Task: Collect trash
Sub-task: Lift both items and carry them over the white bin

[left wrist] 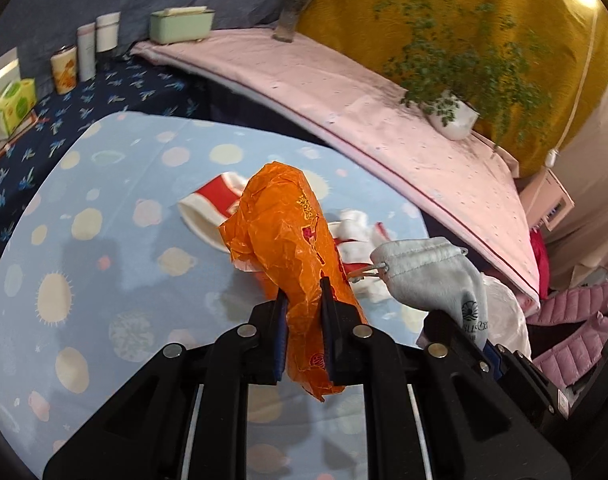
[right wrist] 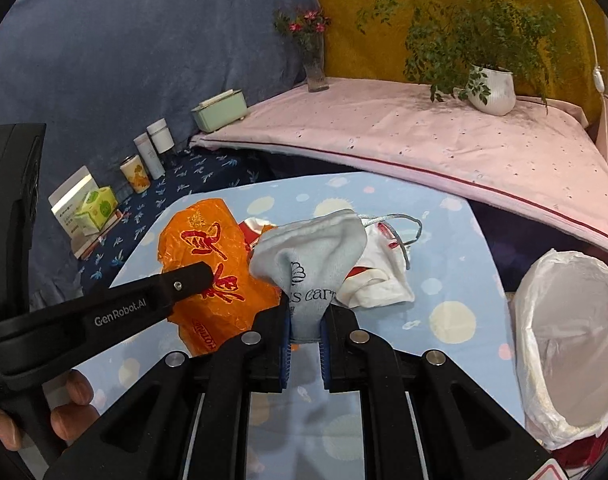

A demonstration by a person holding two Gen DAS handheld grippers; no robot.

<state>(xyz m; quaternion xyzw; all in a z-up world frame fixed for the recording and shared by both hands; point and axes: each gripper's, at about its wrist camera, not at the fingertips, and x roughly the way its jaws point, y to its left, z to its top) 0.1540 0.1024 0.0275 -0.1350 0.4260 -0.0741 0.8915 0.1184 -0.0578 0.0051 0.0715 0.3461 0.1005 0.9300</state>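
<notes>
A crumpled orange plastic bag [left wrist: 292, 248] with red print hangs above the table, my left gripper [left wrist: 304, 296] shut on its lower part. A grey drawstring pouch [right wrist: 315, 256] with dark lettering is pinched in my right gripper [right wrist: 305, 312], also lifted off the table. In the right wrist view the orange bag [right wrist: 208, 256] hangs left of the pouch, with a finger of the left gripper [right wrist: 184, 282] across it. A red and white bag [right wrist: 379, 280] lies flat on the blue planet-print tablecloth [right wrist: 443, 280] behind both. A bin with a white liner [right wrist: 571, 340] stands open at the table's right.
Behind the table runs a pink-covered ledge [right wrist: 443, 148] with a potted plant [right wrist: 491, 88], a glass vase [right wrist: 315, 68] and a green box [right wrist: 220, 112]. Cans and cartons [right wrist: 144, 164] stand on a dark blue cloth at left. A pink jacket [left wrist: 575, 320] lies at right.
</notes>
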